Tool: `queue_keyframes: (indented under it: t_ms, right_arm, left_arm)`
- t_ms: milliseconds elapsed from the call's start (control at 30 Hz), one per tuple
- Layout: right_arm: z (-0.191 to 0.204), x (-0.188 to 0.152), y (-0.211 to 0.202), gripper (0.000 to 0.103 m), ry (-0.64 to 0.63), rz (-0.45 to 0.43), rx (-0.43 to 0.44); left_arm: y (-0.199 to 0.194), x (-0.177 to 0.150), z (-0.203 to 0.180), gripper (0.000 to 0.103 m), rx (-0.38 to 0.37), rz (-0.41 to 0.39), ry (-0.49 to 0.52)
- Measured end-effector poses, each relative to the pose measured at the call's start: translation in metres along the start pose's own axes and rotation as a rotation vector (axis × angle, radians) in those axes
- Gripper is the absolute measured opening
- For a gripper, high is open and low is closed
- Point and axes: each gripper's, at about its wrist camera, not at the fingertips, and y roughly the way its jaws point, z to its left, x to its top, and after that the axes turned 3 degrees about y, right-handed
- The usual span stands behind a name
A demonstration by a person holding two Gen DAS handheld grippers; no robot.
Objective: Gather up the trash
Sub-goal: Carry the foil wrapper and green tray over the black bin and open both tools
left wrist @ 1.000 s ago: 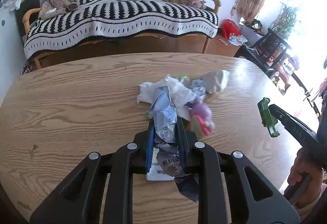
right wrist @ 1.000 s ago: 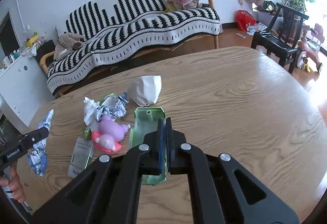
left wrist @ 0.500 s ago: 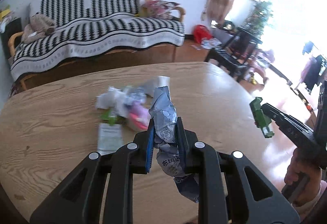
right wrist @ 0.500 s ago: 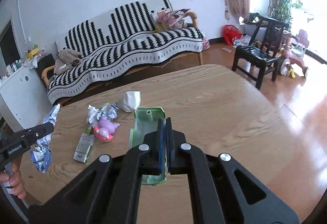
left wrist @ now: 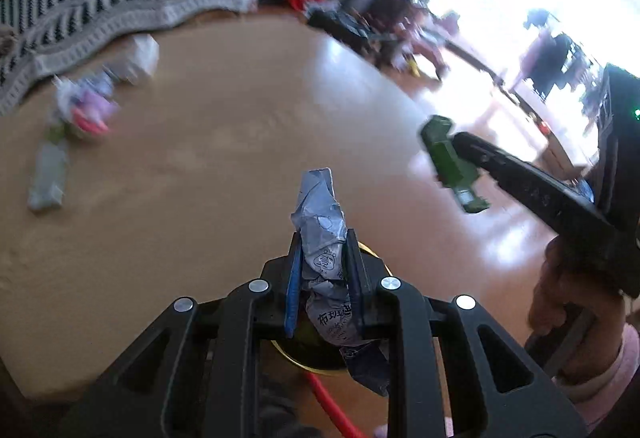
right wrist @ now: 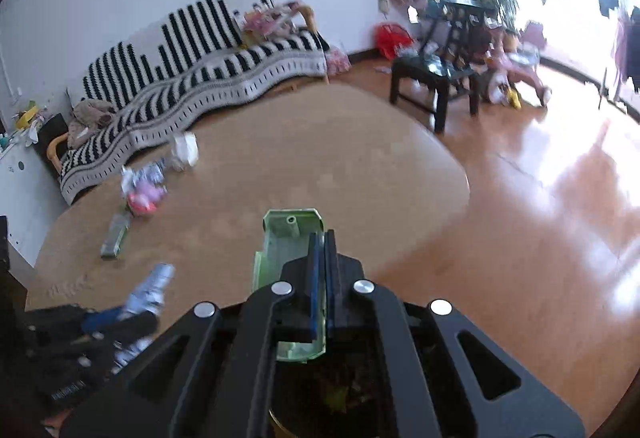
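My left gripper is shut on a crumpled silver-blue wrapper and holds it past the near edge of the round wooden table, above a dark bin with a gold rim. My right gripper is shut on a green plastic tray piece, also over the bin. The right gripper with the green piece shows at the right of the left wrist view. The left gripper with its wrapper shows at the lower left of the right wrist view. More trash lies on the table's far left: a pink and purple toy, crumpled wrappers, a white tissue and a flat packet.
A sofa under a black and white striped blanket stands behind the table. A black chair, a red bag and toys sit on the wooden floor at the right. A red cord lies beside the bin.
Both grippers have pulled back from the trash pile and swung right, to the table's near edge and over the bin. Each still holds its item. The pile now lies far left.
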Motion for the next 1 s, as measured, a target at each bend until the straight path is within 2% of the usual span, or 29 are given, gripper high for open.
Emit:
queue_keyframes:
  t_ms: [133, 200, 300, 433, 533, 1000]
  right_arm:
    - [-0.028, -0.058, 0.028, 0.003, 0.062, 0.152, -0.020]
    - [-0.037, -0.076, 0.034, 0.003, 0.083, 0.187, -0.033]
    - [-0.043, -0.093, 0.040, 0.003, 0.095, 0.227, -0.037]
    - [-0.044, -0.098, 0.045, 0.003, 0.092, 0.245, -0.042]
    - [-0.042, -0.097, 0.048, 0.003, 0.090, 0.246, -0.035]
    - [-0.037, -0.086, 0.061, 0.003, 0.091, 0.269, -0.038]
  left_arm:
    - [0.047, -0.037, -0.023, 0.020, -0.018, 0.137, 0.031]
    - [0.074, -0.056, -0.023, 0.020, -0.030, 0.232, 0.028]
    - [0.098, -0.071, -0.013, 0.020, -0.008, 0.299, 0.006]
    - [0.095, -0.065, -0.014, 0.020, -0.001, 0.262, 0.033]
    - [0.098, -0.067, -0.008, 0.020, -0.004, 0.275, 0.016]
    - [0.088, -0.068, -0.009, 0.020, -0.036, 0.245, 0.013]
